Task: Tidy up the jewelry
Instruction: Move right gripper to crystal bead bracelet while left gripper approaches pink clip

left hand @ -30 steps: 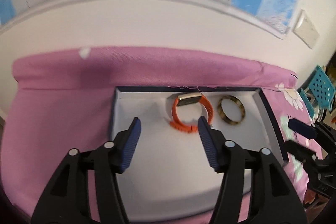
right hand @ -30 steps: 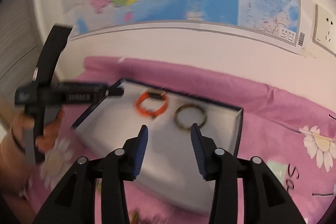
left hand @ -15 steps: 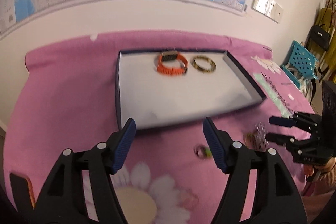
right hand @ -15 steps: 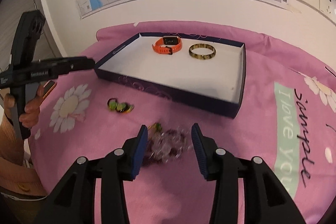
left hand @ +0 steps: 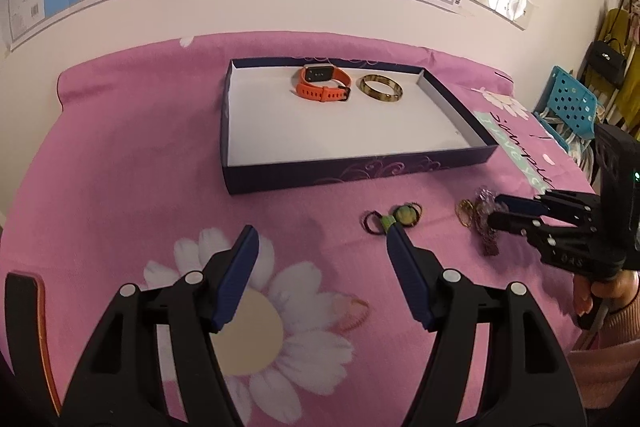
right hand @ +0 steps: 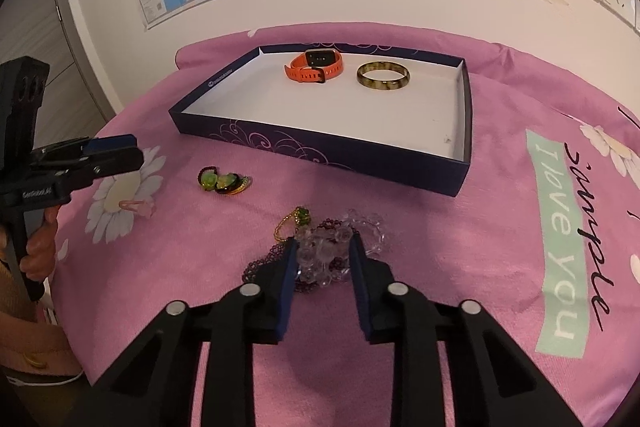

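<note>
A dark blue tray point(left hand: 360, 171) point(right hand: 320, 147) with a white floor lies on the pink cloth. In it are an orange watch point(left hand: 323, 87) point(right hand: 315, 66) and a mottled bangle point(left hand: 380, 88) point(right hand: 383, 76). In front of the tray lie green and dark rings point(left hand: 394, 218) point(right hand: 222, 181), a gold ring with a green stone point(right hand: 294, 221) and a heap of clear and purple beads point(right hand: 340, 251) point(left hand: 486, 223). My left gripper point(left hand: 322, 239) is open above the cloth, left of the rings. My right gripper point(right hand: 323, 245) is open with its fingers either side of the bead heap.
The pink cloth point(right hand: 500, 187) carries daisy prints and a green text strip. A pink hair tie point(right hand: 132, 205) lies on a daisy. A wall with a map and sockets stands behind. A blue chair point(left hand: 572, 107) is at the far right.
Both grippers have pulled back from the tray toward the front of the cloth. The right gripper has dropped lower, onto the bead heap. The left gripper has dropped low over the cloth near the rings.
</note>
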A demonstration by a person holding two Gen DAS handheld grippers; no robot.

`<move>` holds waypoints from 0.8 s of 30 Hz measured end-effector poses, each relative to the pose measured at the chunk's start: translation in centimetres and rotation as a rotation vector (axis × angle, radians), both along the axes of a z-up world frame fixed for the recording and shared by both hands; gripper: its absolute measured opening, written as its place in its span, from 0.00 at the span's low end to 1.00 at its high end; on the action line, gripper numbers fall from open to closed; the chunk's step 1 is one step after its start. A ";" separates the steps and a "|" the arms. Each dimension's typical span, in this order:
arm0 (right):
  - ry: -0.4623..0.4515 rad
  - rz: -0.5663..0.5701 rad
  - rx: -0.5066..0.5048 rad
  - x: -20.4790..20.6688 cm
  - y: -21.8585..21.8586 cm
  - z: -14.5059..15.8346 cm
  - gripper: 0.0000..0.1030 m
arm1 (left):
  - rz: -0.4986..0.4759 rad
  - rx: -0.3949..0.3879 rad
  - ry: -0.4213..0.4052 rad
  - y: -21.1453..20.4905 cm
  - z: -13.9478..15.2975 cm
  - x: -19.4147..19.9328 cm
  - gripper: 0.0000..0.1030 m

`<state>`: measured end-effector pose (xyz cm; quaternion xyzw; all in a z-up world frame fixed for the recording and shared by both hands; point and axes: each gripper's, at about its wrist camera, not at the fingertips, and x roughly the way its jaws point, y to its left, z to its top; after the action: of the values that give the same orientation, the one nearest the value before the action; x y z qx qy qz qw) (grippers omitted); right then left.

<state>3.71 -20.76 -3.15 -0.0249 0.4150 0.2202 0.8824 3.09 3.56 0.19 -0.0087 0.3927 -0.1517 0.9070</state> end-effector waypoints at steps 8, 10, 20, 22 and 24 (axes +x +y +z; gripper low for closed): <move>0.002 -0.013 0.053 0.2 -1.0 0.6 0.16 | -0.070 0.027 0.017 -0.5 -1.0 -1.9 0.64; -0.004 -0.024 0.077 0.3 -1.5 1.0 0.16 | -0.093 0.037 0.022 -0.7 -1.2 -2.3 0.64; -0.027 -0.041 0.131 0.6 -2.8 2.6 0.16 | -0.136 0.041 0.073 -1.4 -2.8 -3.2 0.52; -0.035 -0.042 0.134 0.6 -2.8 2.9 0.16 | -0.134 0.036 0.078 -1.4 -2.8 -3.1 0.51; -0.038 -0.042 0.146 0.6 -2.9 3.1 0.16 | -0.125 0.039 0.084 -1.3 -2.9 -2.9 0.46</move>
<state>4.31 -23.71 -0.01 0.0439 0.3817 0.2307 0.8940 0.18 2.22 -2.74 0.0272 0.4332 -0.2001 0.8784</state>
